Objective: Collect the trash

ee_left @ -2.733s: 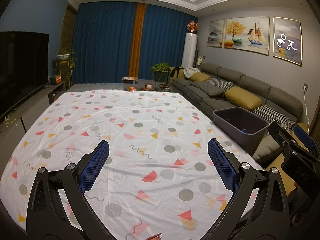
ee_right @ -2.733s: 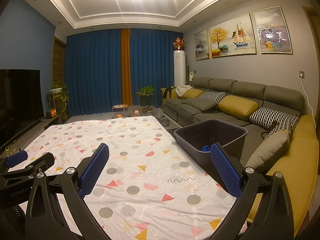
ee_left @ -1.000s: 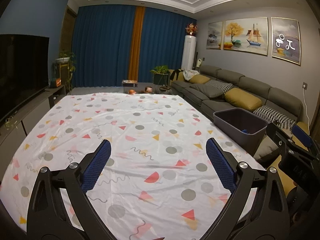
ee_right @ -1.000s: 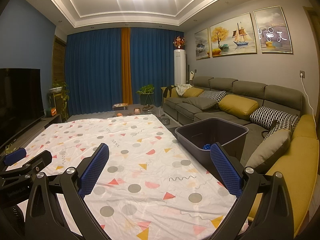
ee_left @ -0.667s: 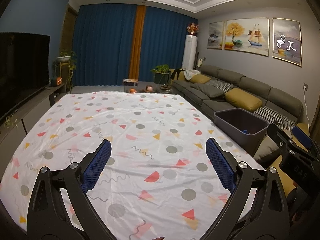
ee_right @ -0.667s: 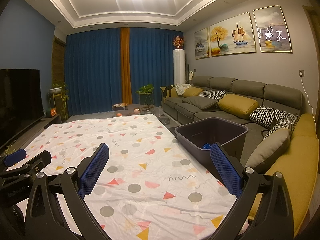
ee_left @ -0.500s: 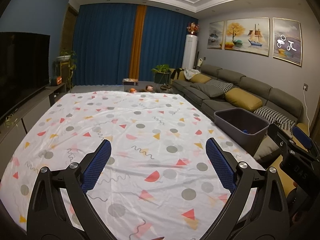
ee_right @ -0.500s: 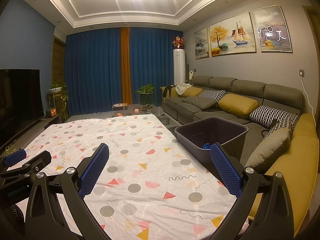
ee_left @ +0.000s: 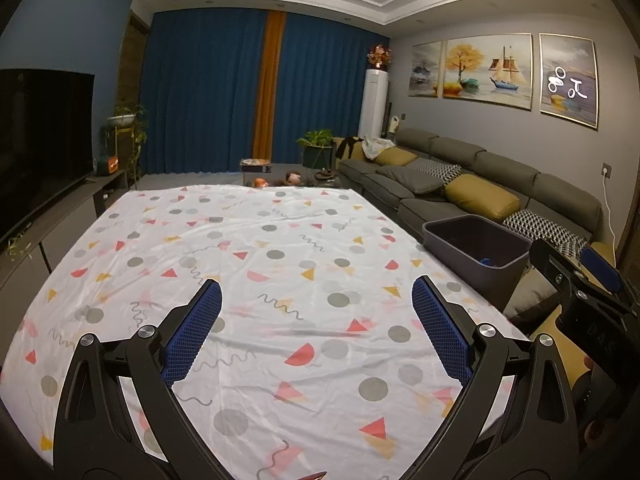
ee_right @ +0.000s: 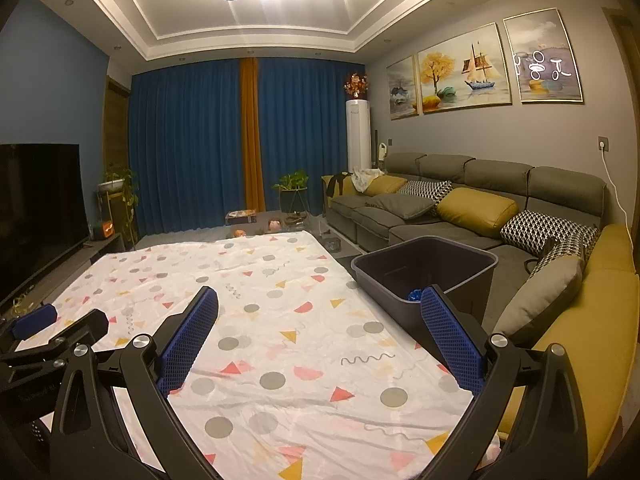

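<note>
A dark grey bin (ee_left: 478,246) stands at the right edge of the table; it also shows in the right wrist view (ee_right: 424,268). A small blue piece of trash (ee_right: 414,294) lies inside it, also seen in the left wrist view (ee_left: 487,261). My left gripper (ee_left: 316,332) is open and empty above the patterned tablecloth (ee_left: 240,248). My right gripper (ee_right: 318,330) is open and empty above the cloth (ee_right: 280,320), its right finger in front of the bin. No loose trash shows on the cloth.
A grey sofa (ee_right: 460,196) with yellow and patterned cushions runs along the right. A TV (ee_left: 40,128) on a low cabinet is at the left. Small items and a plant (ee_left: 316,148) stand beyond the table's far edge. Each gripper shows at the other view's edge.
Both grippers stay open and almost still. The left view has shifted very slightly; nothing was taken or let go.
</note>
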